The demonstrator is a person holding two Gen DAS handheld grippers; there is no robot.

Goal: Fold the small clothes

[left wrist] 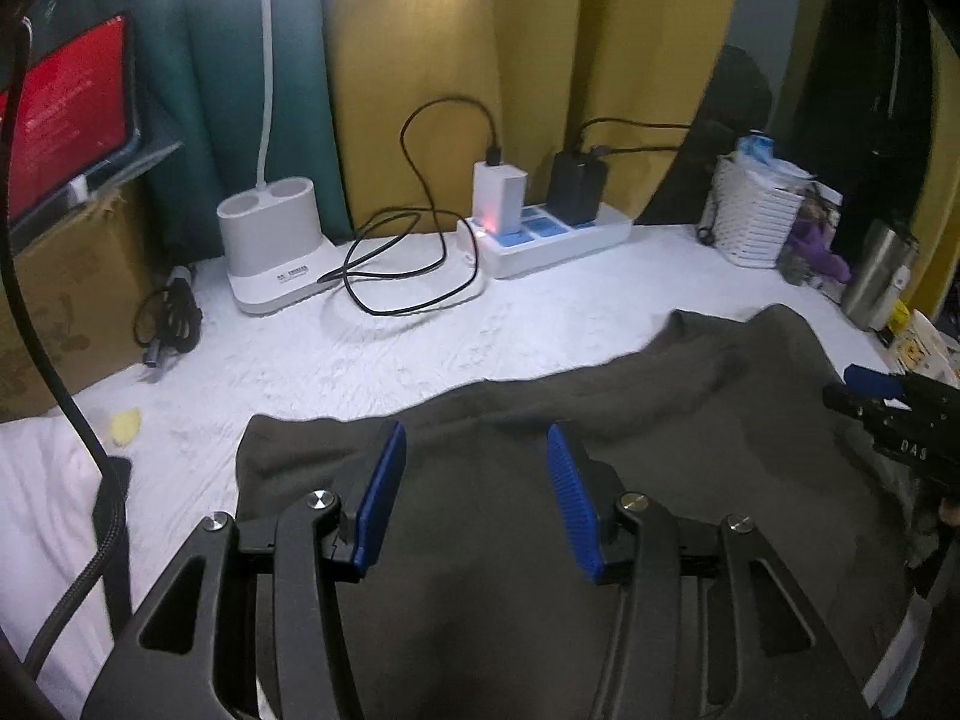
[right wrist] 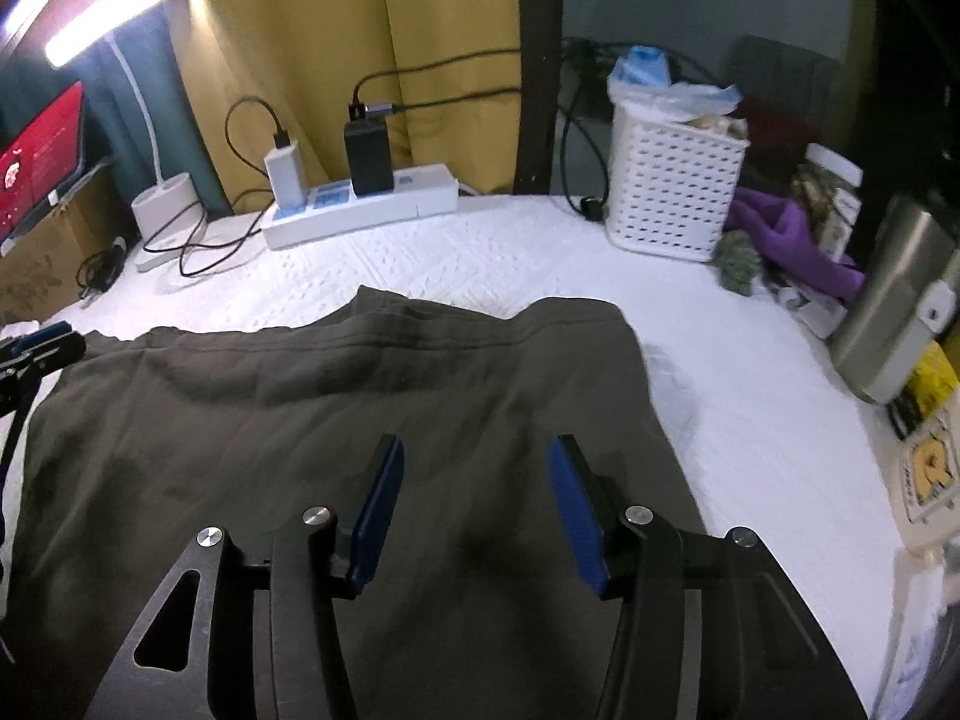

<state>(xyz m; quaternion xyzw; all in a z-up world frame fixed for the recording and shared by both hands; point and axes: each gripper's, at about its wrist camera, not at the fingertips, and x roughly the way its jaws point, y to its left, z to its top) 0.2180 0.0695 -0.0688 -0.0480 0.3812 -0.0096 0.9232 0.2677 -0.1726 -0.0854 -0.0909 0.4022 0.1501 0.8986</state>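
A dark grey garment (right wrist: 336, 420) is spread flat on a white sheet (right wrist: 750, 432), in the near middle of the scene. Far behind it, a white power strip (right wrist: 360, 210) is set along the yellow curtain (right wrist: 288, 48), with a white charger (right wrist: 285, 174) and a black charger (right wrist: 367, 159) plugged in and black cables (left wrist: 396, 264) looped on the sheet. To the far left a white lamp base (left wrist: 270, 240), a cardboard box (left wrist: 66, 294) and a red-lit screen (left wrist: 66, 120) are seen. To the far right a white basket (right wrist: 672, 186), a purple cloth (right wrist: 786, 240) and a steel flask (right wrist: 894, 300) are placed. Nothing lies on the garment between the tools and its far edge.

The left gripper (left wrist: 474, 492) is held above the garment's near left part, its blue pads (left wrist: 381, 498) parted about halfway with nothing between them. The right gripper (right wrist: 474, 498) is held above the near right part, likewise half parted and empty. The garment is touched by neither.
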